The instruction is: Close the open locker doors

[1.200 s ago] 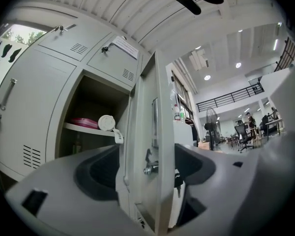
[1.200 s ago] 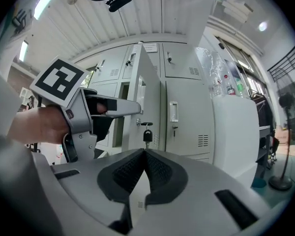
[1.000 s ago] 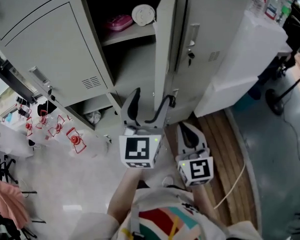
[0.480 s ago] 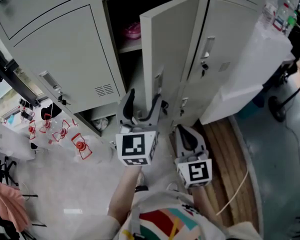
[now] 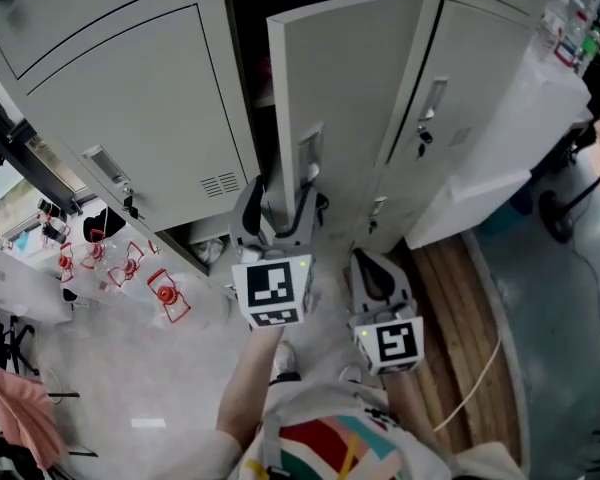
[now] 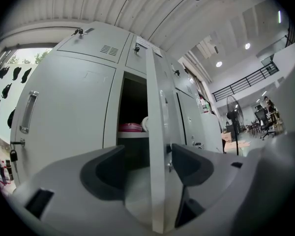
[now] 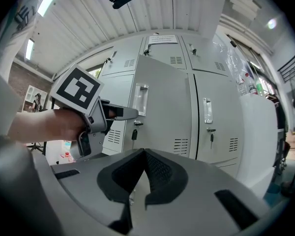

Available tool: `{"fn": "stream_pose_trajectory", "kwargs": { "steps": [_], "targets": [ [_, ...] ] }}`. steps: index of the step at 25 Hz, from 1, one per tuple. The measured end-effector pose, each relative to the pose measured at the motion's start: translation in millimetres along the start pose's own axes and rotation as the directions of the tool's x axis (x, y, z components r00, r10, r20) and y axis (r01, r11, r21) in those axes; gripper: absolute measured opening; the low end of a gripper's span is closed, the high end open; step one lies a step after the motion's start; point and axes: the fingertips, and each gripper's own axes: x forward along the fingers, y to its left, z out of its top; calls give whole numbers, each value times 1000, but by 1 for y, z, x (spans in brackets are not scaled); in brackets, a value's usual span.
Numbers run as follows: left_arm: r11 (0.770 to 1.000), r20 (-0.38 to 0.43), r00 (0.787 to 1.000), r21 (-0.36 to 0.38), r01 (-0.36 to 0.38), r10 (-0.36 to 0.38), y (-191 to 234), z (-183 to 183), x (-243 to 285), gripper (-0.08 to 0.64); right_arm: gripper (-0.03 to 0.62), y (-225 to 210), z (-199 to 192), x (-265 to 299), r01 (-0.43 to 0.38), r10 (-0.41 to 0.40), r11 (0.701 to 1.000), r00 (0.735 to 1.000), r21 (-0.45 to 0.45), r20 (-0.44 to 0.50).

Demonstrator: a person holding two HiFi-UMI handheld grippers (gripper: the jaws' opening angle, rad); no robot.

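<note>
A grey locker door (image 5: 350,98) stands partly open, swung well over the dark compartment. My left gripper (image 5: 280,203) straddles the door's free edge (image 6: 157,132) just below the handle (image 5: 309,153). Its jaws are closing, with the edge between them and a gap still showing at the left pad. On the shelf inside lie a pink thing (image 6: 130,127) and a white round thing (image 6: 144,124). My right gripper (image 5: 365,268) hangs lower right, shut and empty, apart from the door. In the right gripper view, that gripper (image 7: 145,168) faces the door (image 7: 162,112), and the left gripper (image 7: 96,114) shows at the left.
Closed lockers flank the open one, on the left (image 5: 130,108) and the right (image 5: 470,78). A white cabinet (image 5: 500,138) stands at the right, a wooden platform (image 5: 460,298) below it. Red-and-white items (image 5: 160,293) lie on the floor at left.
The door has swung a long way toward shut and now covers most of the compartment. My left gripper has moved along with its edge. The right gripper has hardly moved.
</note>
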Motion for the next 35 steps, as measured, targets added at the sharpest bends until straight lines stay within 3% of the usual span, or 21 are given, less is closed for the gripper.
{"fn": "stream_pose_trajectory", "kwargs": {
  "steps": [5,9,10,11,12,15,23,32,35],
  "targets": [
    [998,0,998,5,-60,60,20,-4,1,304,5,3,-1,4,6,-6,1000,1000,-4,-10],
    [999,-12,999,13,-33,33,19,-7,2,300,5,3,-1,5,14,-14,1000,1000,-9,-9],
    [1000,-10,1000,16,-23,24,18,-5,0,254,5,4,-1,5,16,-16,1000,1000,-12,-10],
    [1000,-1,1000,17,-14,14,15,-2,-2,158,5,4,-1,5,16,-16,1000,1000,-15,-13],
    [1000,12,1000,13,-3,2,12,3,-4,123,5,4,-1,5,16,-16,1000,1000,-17,-15],
    [1000,42,999,-16,25,-25,0,15,-4,123,5,3,-2,3,16,-16,1000,1000,-19,-21],
    [1000,52,998,10,18,-19,0,20,-8,107,5,0,-5,-2,12,-12,1000,1000,-16,-27],
    [999,4,1000,44,4,-4,-2,6,8,111,5,-2,-11,-4,4,-5,1000,999,-12,-44],
    [1000,-20,1000,2,4,-4,2,0,13,123,5,-4,-13,-4,8,-9,1000,999,-16,-50]
  ]
}}
